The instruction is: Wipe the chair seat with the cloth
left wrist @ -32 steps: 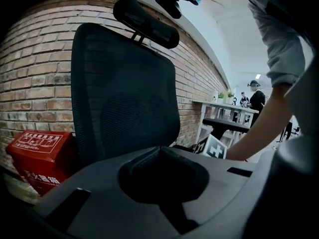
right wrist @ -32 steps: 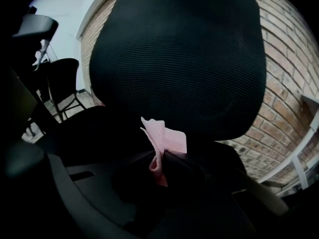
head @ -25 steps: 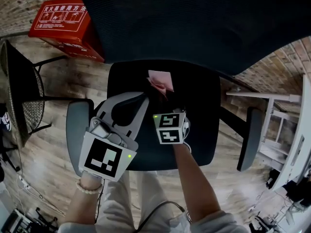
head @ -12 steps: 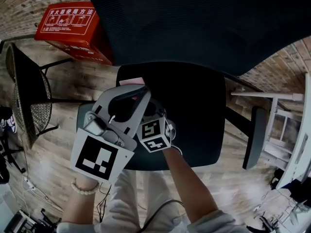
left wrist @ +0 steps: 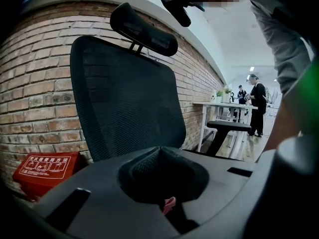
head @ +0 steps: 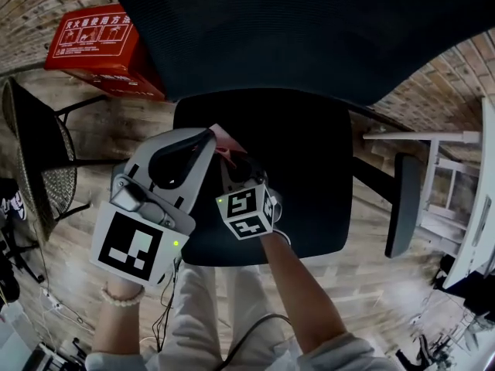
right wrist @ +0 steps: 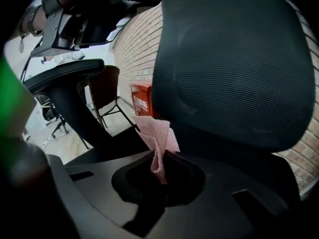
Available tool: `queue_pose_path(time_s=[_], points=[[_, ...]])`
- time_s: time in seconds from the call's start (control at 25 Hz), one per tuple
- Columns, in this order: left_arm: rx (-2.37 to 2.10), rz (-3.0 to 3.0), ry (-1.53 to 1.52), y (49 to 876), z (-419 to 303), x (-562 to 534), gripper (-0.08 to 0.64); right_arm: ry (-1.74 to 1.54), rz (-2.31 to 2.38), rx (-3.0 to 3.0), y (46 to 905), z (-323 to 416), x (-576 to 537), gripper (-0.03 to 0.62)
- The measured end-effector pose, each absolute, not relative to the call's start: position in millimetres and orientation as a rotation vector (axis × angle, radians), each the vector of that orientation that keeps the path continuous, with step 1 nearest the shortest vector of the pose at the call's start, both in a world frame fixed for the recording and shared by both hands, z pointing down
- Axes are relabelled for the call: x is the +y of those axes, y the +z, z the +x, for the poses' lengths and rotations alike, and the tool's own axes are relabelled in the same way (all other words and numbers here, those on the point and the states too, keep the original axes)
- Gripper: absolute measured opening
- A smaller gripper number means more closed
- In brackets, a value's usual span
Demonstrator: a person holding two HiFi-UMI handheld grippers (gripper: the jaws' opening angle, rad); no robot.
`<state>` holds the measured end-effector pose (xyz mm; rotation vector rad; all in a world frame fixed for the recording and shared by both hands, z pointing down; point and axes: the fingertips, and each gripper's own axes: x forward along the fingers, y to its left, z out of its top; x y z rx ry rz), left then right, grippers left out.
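**One cloth, two hand-held grippers, one office chair**

There is one pink cloth point(right wrist: 155, 136), and it stands up from the closed jaws of the right hand-held gripper point(right wrist: 158, 171), which pinch its lower end. The cloth is over the left part of the black chair seat point(head: 309, 176); whether it touches the seat cannot be told. The left hand-held gripper point(head: 207, 135) is just beside it, jaws together and empty. One red box point(head: 97, 41) sits on the floor. The mesh backrest point(head: 309, 29) is cut off at the top.
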<state>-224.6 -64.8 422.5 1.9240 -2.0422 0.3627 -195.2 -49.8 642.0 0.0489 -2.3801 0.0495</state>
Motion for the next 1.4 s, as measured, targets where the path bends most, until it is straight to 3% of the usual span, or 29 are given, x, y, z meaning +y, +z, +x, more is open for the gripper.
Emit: queue_pose_path(time_s=[1.0,1.4], points=[[-1.775,2.146,0.455,460,-109,-123,0.018,0.047,0.794,-2.138,641,51,-263,0.052],[-1.788,2.109,0.383,440,-116,-118,0.018,0.137,0.775,-2.14,643,57,-244,0.052]])
